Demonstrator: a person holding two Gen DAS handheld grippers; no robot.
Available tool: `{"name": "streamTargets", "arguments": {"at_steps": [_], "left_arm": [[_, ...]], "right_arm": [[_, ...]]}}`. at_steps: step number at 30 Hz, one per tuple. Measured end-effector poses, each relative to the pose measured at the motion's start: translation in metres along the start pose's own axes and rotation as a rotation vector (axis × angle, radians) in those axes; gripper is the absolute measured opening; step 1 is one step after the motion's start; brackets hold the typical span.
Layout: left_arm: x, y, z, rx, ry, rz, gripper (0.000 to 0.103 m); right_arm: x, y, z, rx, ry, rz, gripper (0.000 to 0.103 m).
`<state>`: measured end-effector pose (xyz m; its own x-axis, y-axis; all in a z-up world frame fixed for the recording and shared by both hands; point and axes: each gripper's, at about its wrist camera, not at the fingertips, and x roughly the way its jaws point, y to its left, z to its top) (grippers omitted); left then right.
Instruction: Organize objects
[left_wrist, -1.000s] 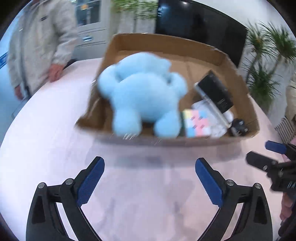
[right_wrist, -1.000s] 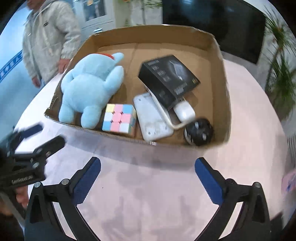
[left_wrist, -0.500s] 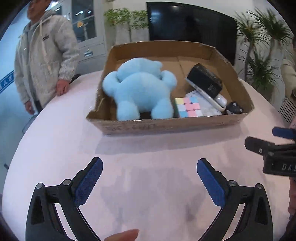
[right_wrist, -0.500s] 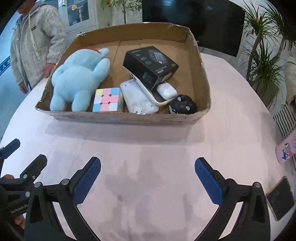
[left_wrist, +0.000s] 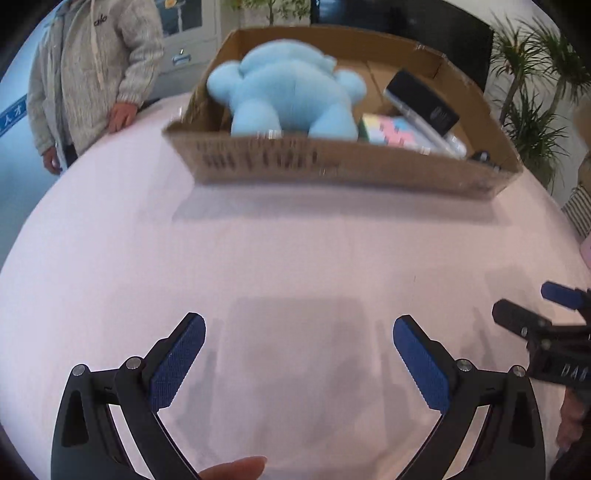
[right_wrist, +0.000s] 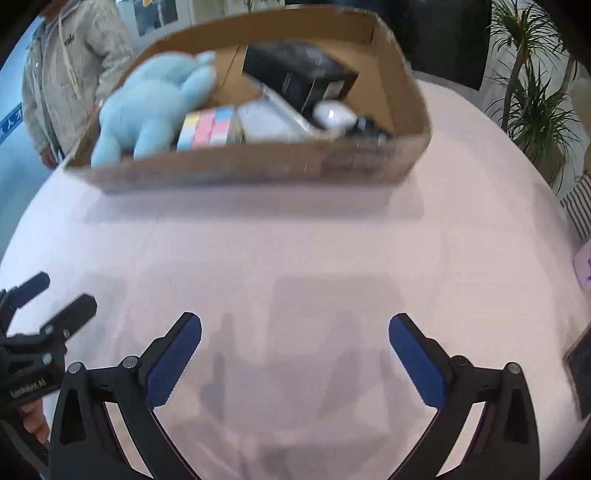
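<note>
- Box (left_wrist: 332, 162) sits at the worktop's (left_wrist: 295, 266) far side — plush (left_wrist: 288, 92), cube (right_wrist: 208, 127) and black carton (right_wrist: 299, 74) inside.
- Left tool (left_wrist: 299, 354) and right tool (right_wrist: 295, 350) — both spread apart, empty, over bare worktop.

You face a brown cardboard box (right_wrist: 258, 168) holding a light-blue plush toy (right_wrist: 147, 107), a pastel yellow, pink and blue cube (right_wrist: 208, 123) and a black box (right_wrist: 299, 74), on a pale pink table (right_wrist: 295, 258).
</note>
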<state>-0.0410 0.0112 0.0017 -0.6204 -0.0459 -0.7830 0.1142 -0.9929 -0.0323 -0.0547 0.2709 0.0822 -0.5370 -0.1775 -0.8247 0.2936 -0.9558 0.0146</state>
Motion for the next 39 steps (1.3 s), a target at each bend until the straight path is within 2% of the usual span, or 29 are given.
{"name": "streamTargets", "arguments": {"at_steps": [2, 4, 5, 12, 39], "left_arm": [[0.005, -0.001, -0.01, -0.018, 0.015, 0.009, 0.103], [0.013, -0.004, -0.017, -0.015, 0.038, 0.011, 0.103], [0.011, -0.008, -0.018, -0.002, 0.031, 0.025, 0.103], [0.004, -0.017, -0.024, 0.024, 0.038, -0.001, 0.103], [-0.004, -0.013, -0.041, 0.027, 0.04, -0.018, 0.103]], "right_arm": [[0.007, 0.001, -0.011, 0.019, 0.022, 0.005, 0.102], [0.007, 0.006, -0.02, -0.014, -0.002, -0.044, 0.102], [0.006, 0.007, -0.022, -0.01, -0.016, -0.042, 0.102], [-0.006, 0.01, -0.035, 0.028, -0.048, -0.072, 0.102], [-0.013, 0.008, -0.053, 0.072, -0.043, -0.105, 0.102]]}}
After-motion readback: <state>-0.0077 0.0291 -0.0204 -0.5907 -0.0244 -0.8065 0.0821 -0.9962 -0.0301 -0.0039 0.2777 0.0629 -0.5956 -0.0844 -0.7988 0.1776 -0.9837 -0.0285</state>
